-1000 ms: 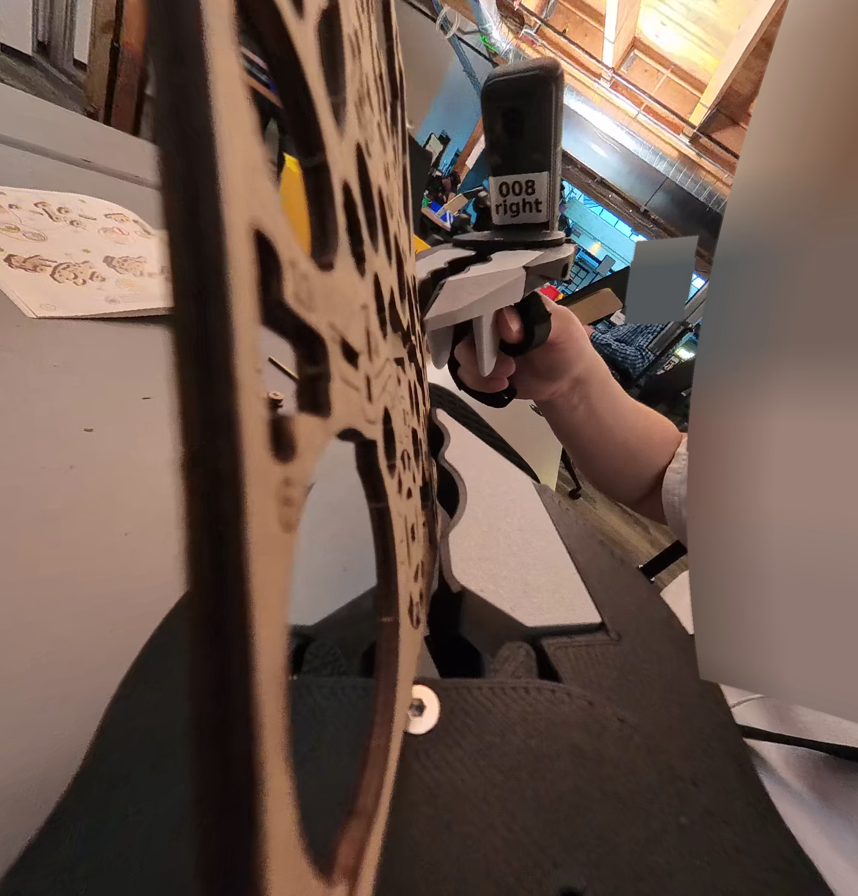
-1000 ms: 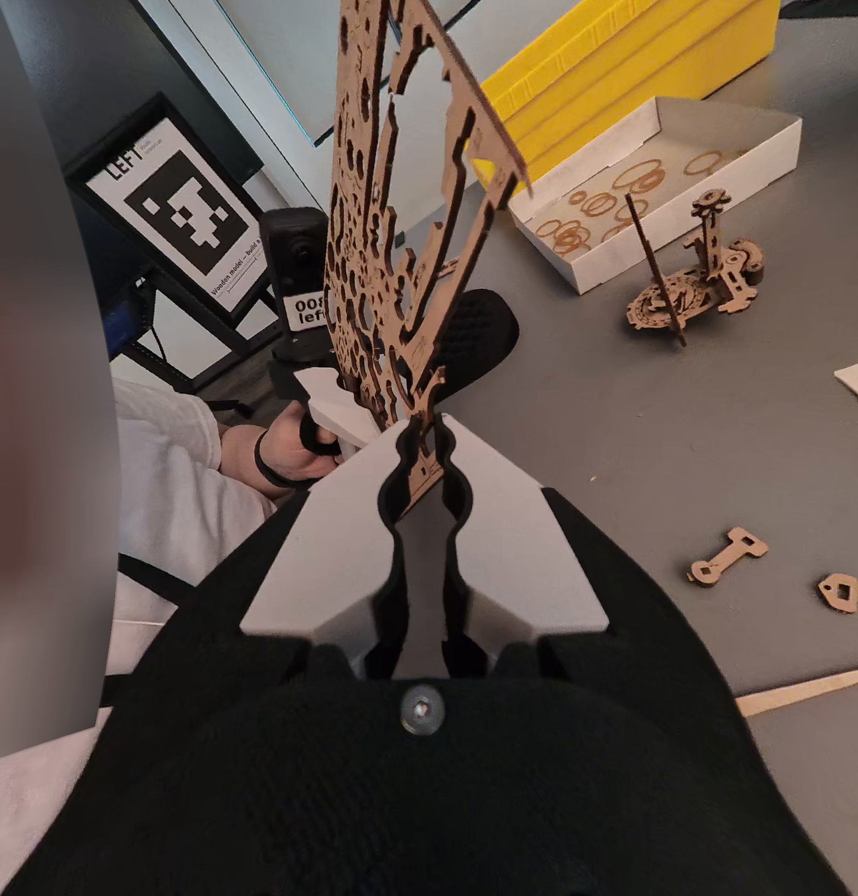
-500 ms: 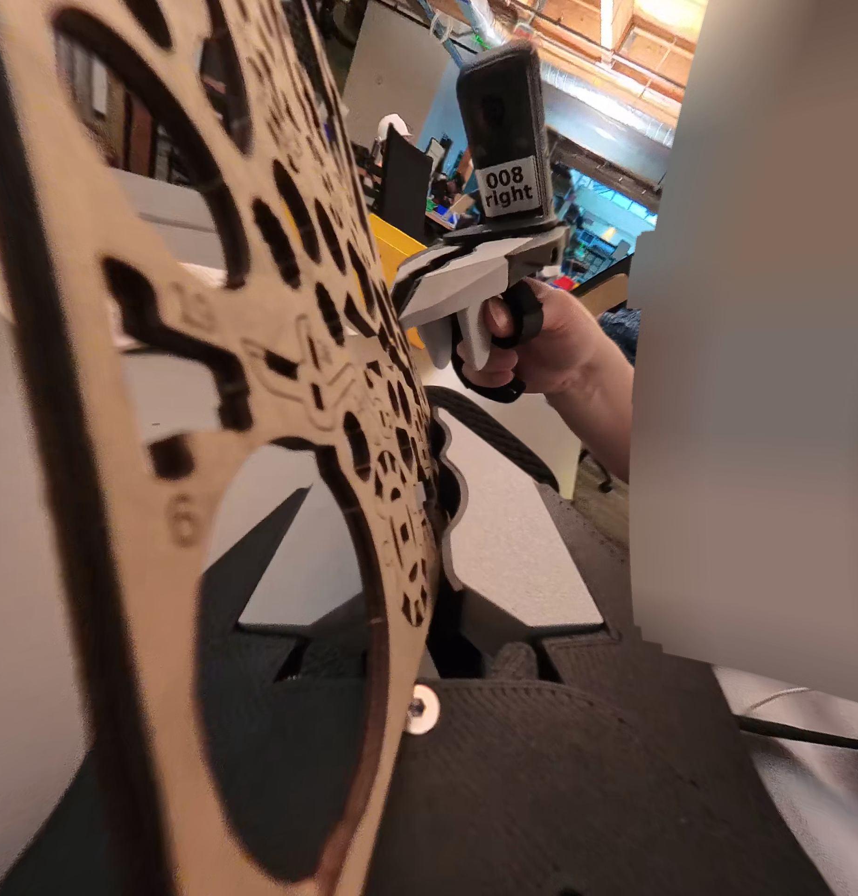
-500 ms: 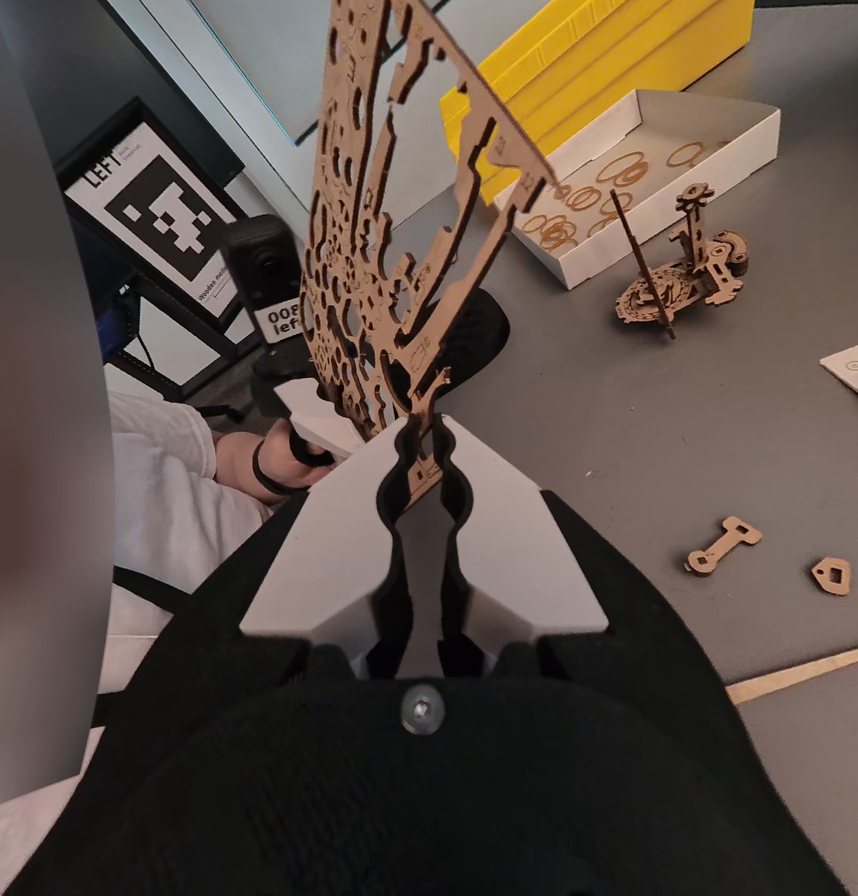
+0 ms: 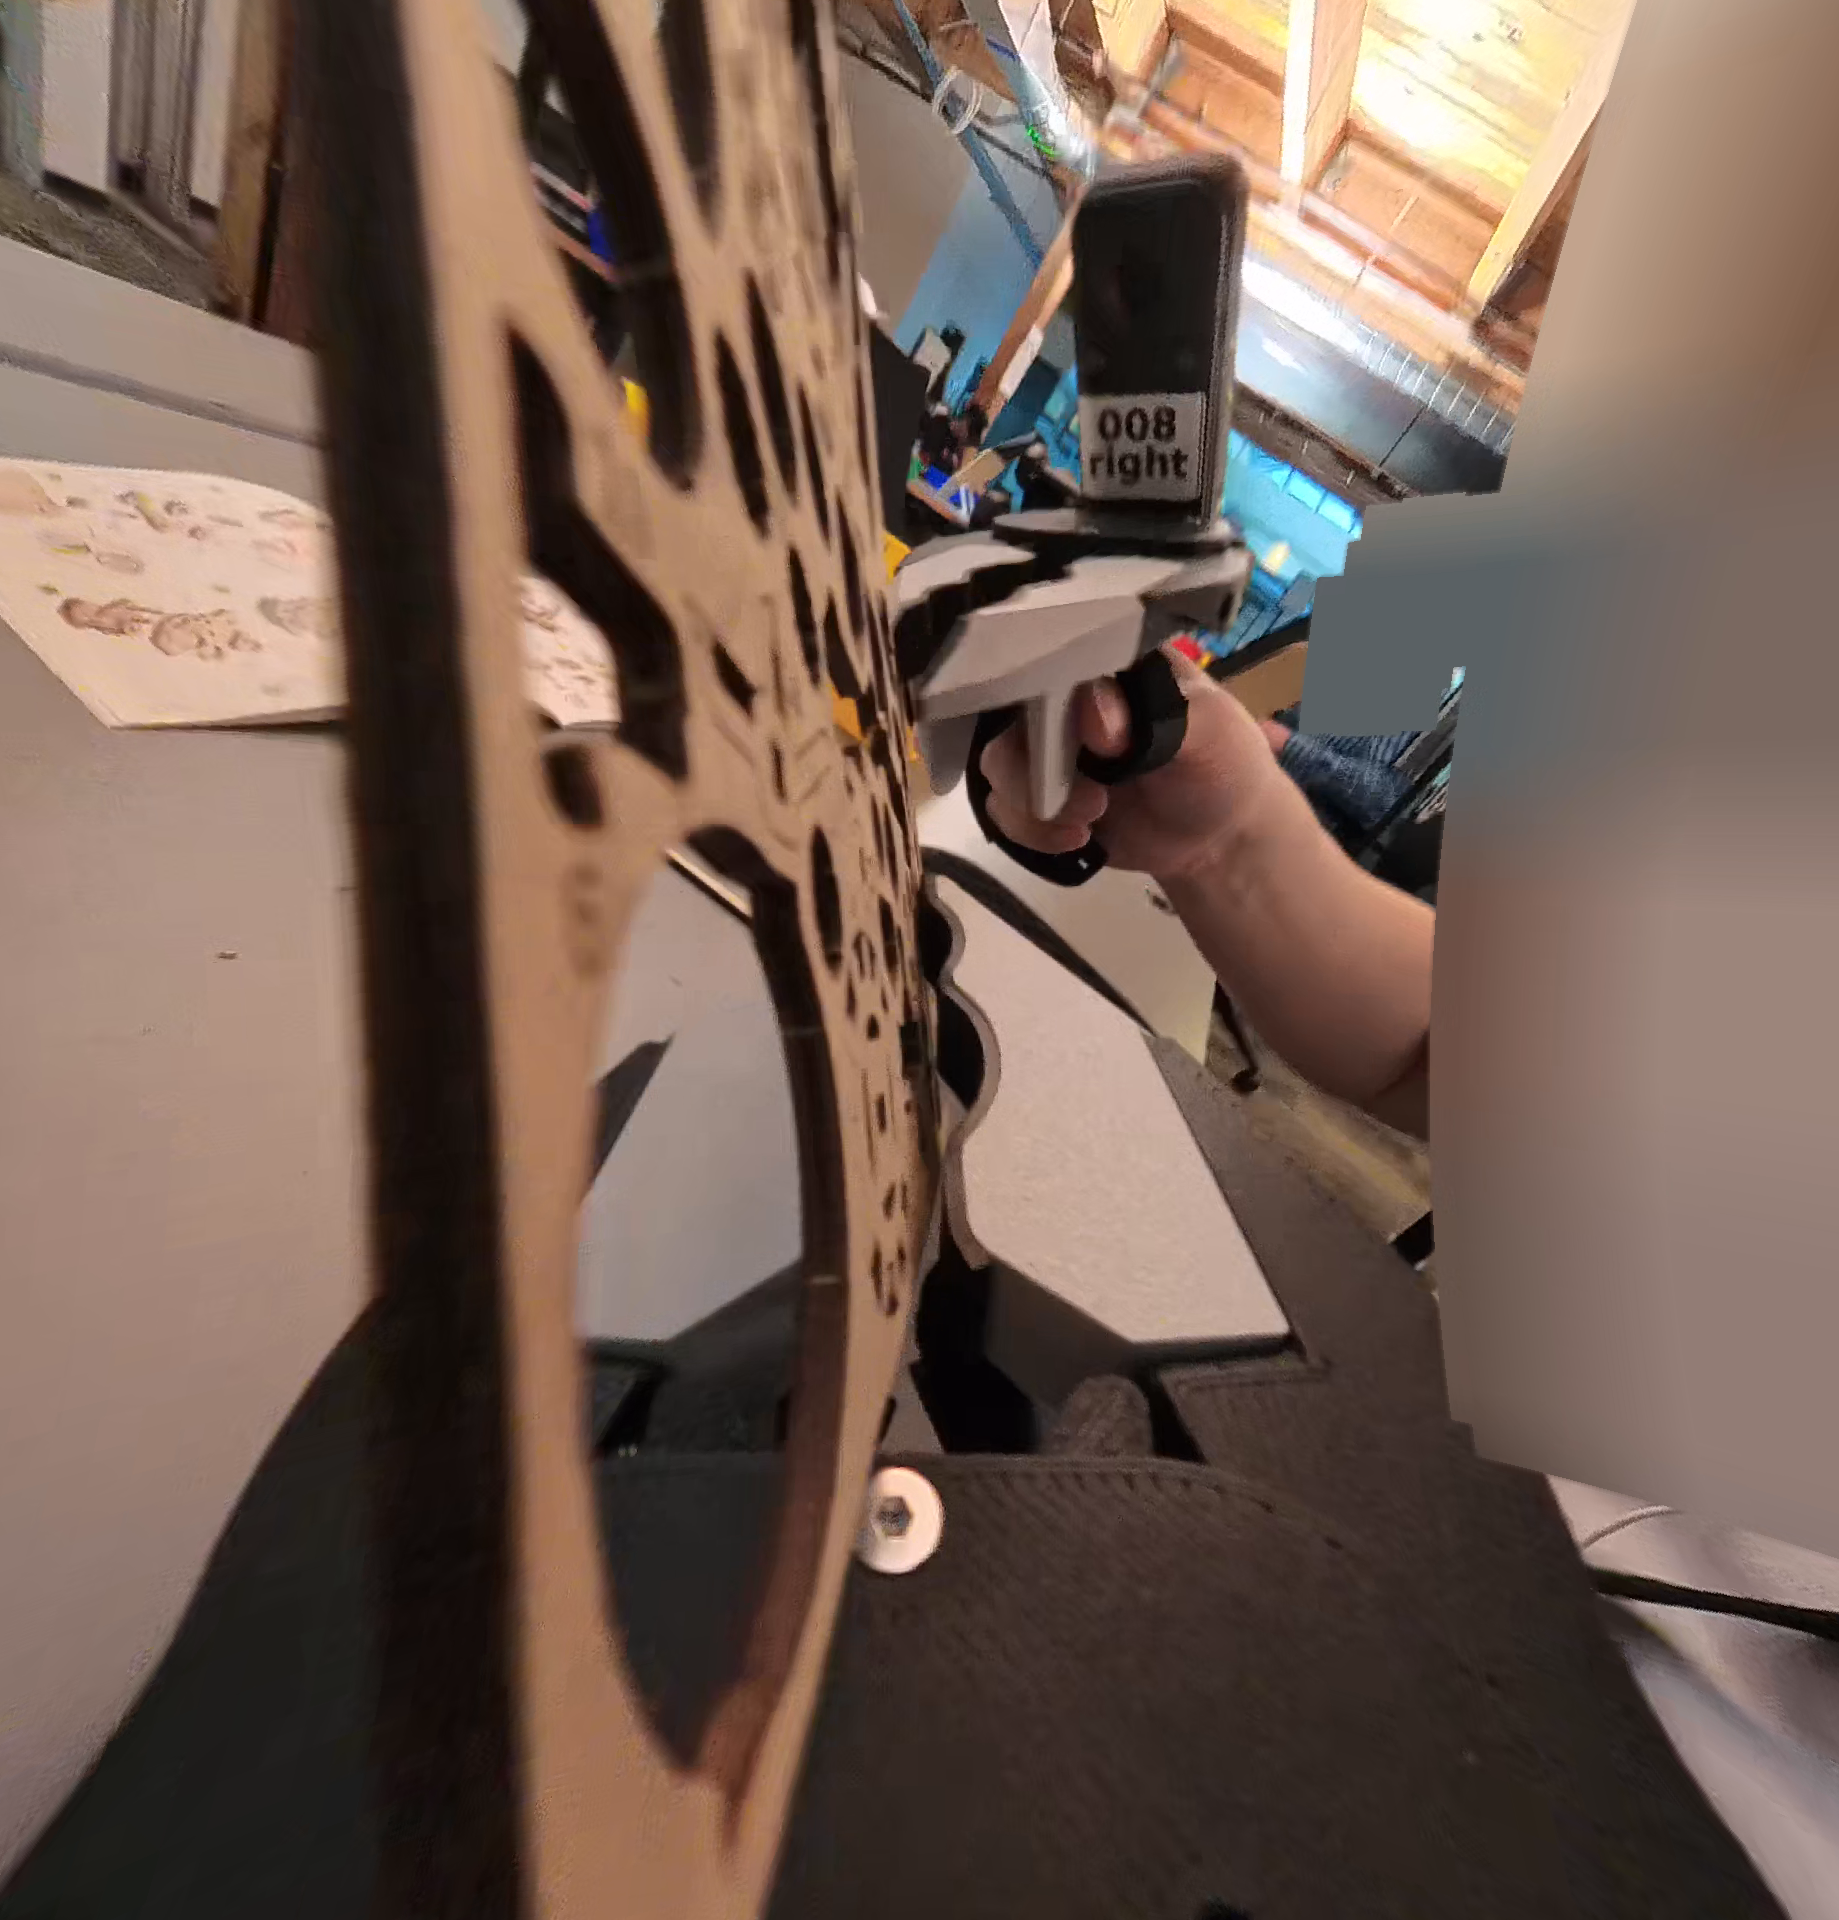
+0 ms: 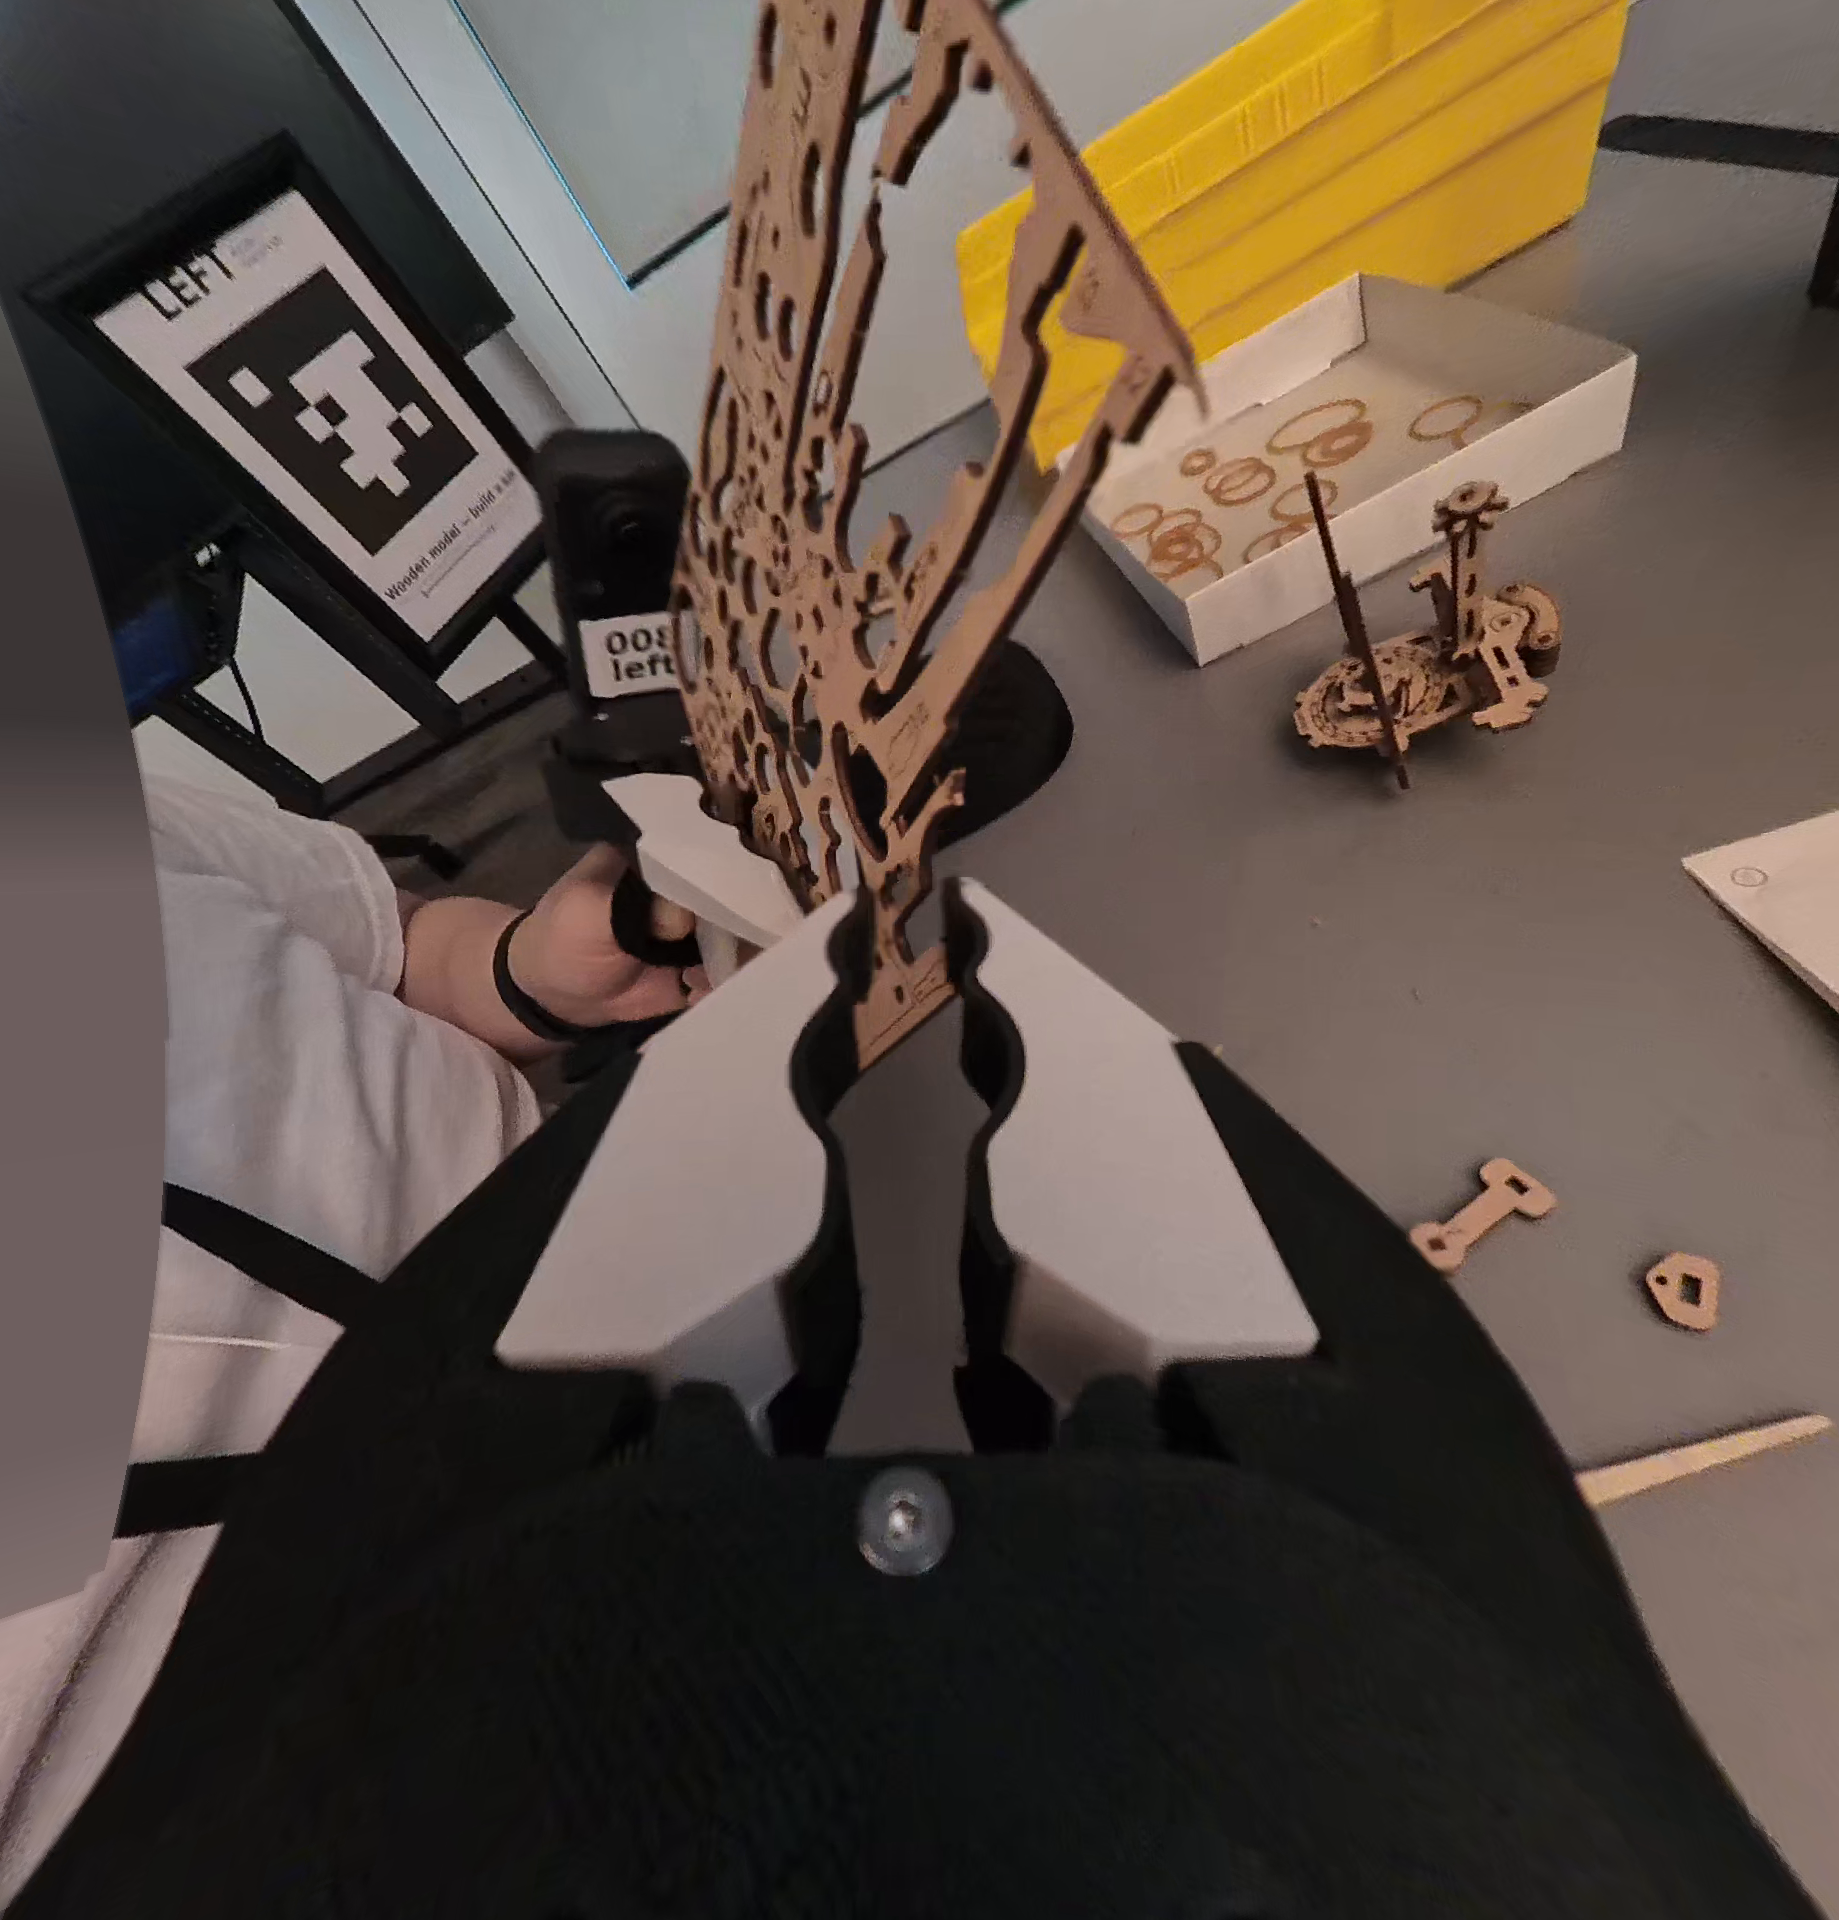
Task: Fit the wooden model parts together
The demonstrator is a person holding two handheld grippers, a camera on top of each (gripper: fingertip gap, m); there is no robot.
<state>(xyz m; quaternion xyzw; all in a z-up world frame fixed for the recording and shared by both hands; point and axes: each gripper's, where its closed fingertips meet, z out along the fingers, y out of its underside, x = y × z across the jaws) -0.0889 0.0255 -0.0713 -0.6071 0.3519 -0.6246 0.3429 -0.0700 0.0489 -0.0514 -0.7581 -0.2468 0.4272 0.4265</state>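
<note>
In the right wrist view the right gripper sits nearest, its jaws a narrow gap apart with the bottom corner of a wooden parts sheet standing between them; the left finger seems to touch the wood, the right one shows a sliver of space, so whether it truly pinches the sheet cannot be told. The sheet rises upright, tilted a little to the right, full of cut-out holes. Just behind it the left gripper grips the sheet's lower left edge, a hand wrapped round its handle. In the left wrist view that gripper's jaws are closed on the sheet, which fills the left half of the picture, and the right gripper meets the sheet's far edge.

On the grey desk to the right lie two small loose wooden pieces and a thin wooden stick nearer the edge. Farther off stands a half-built wooden model, then a white box holding rubber bands, and beyond it a yellow bin. A paper sheet lies at the right edge.
</note>
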